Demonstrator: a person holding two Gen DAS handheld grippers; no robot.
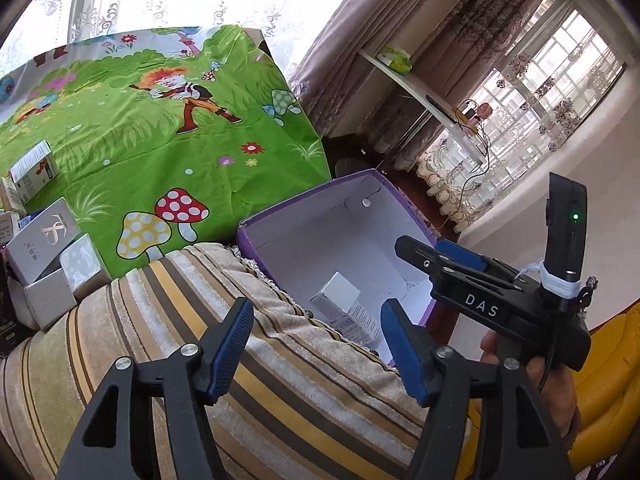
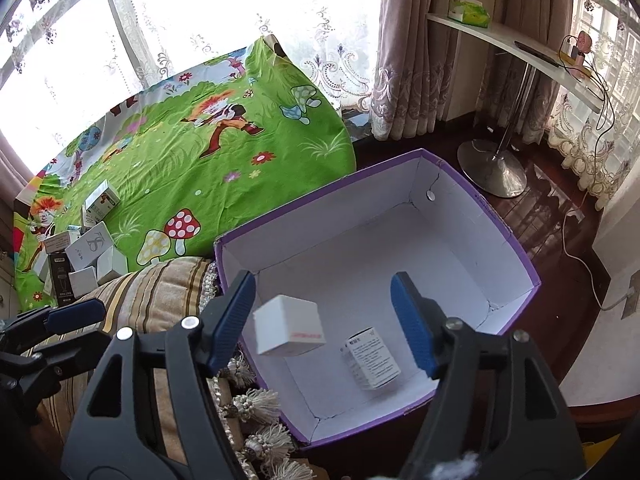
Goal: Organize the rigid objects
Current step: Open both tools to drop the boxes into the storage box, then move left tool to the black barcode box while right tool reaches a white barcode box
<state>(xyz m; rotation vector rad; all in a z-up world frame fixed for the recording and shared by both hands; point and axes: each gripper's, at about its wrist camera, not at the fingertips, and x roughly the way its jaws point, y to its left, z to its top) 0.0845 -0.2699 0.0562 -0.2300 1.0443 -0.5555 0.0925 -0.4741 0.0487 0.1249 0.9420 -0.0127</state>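
Note:
A purple cardboard box [image 2: 516, 248] with a white inside stands open beside a striped cushion [image 1: 248, 360]. My right gripper [image 2: 324, 316] hangs open above it. A small white carton with red print [image 2: 289, 331] shows blurred between the fingers, close to the left pad and gripped by neither. A second white carton with printed text [image 2: 370, 358] lies on the box floor, also seen in the left wrist view [image 1: 344, 312]. My left gripper [image 1: 316, 344] is open over the cushion with nothing between its fingers. Several more white cartons [image 2: 88, 248] sit piled on the green cartoon cloth [image 1: 160, 140].
A tasselled cushion edge [image 2: 260, 404] borders the box on its near left. Behind it are a dark wooden floor, a metal table base [image 2: 492, 168], a white shelf [image 2: 520, 48] with cables, and curtains. A hand [image 1: 556, 392] holds the right gripper.

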